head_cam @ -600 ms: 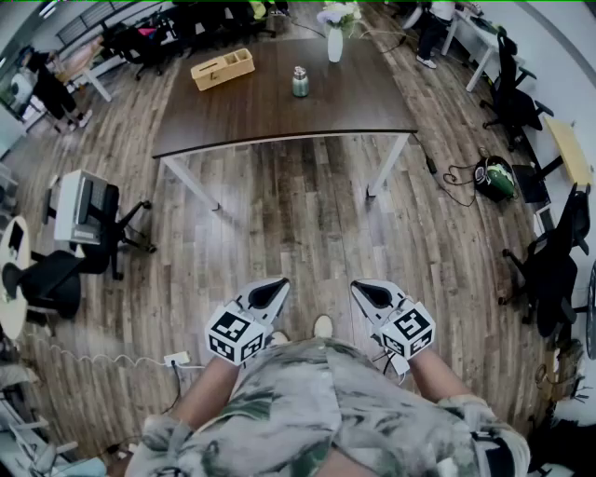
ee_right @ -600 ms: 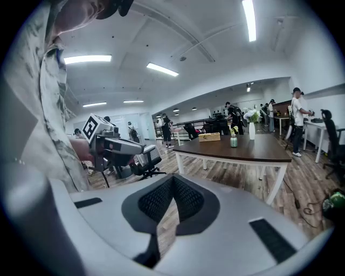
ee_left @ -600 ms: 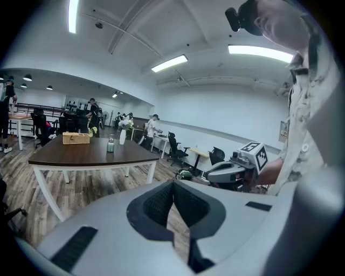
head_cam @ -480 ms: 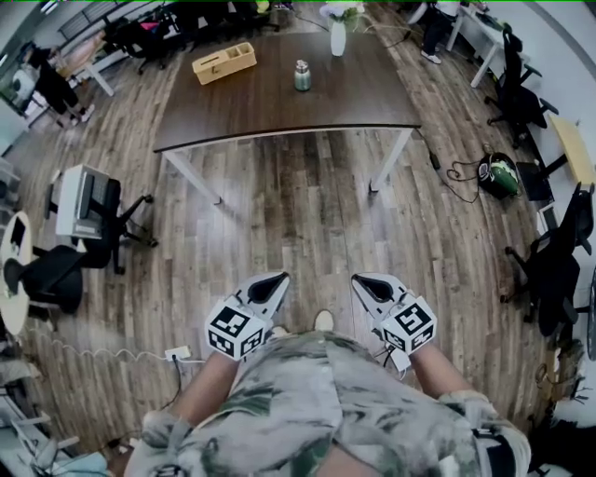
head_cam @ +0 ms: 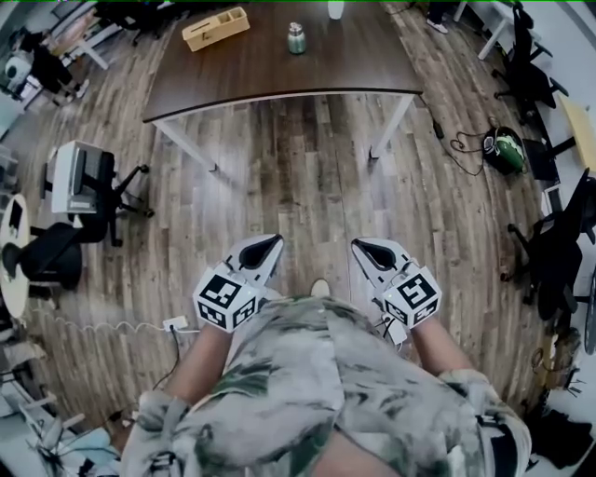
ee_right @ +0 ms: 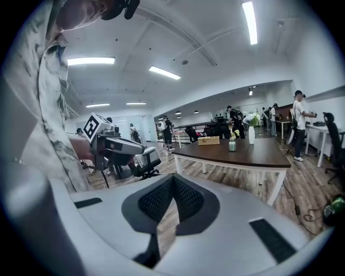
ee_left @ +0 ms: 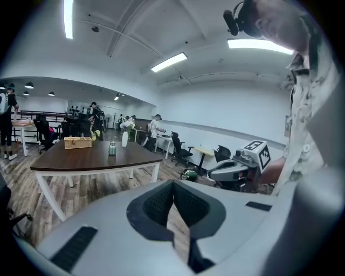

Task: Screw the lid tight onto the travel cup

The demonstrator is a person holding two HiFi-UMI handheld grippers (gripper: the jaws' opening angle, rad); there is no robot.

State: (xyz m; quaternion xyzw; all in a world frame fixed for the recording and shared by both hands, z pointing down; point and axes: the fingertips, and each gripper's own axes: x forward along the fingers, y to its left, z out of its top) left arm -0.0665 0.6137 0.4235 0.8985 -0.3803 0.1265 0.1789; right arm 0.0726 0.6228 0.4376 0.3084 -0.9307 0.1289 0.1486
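Left gripper (head_cam: 276, 242), right gripper (head_cam: 358, 246) side by side, fingers (ee_left: 155, 202) together, angled down.

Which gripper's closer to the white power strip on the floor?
Left. The left gripper hangs just right of the white plastic power strip on the wood floor; the right gripper is farther right, across the person's body.

Travel cup (head_cam: 296, 38) on table (head_cam: 279, 74) — box (head_cam: 215, 28) to L.
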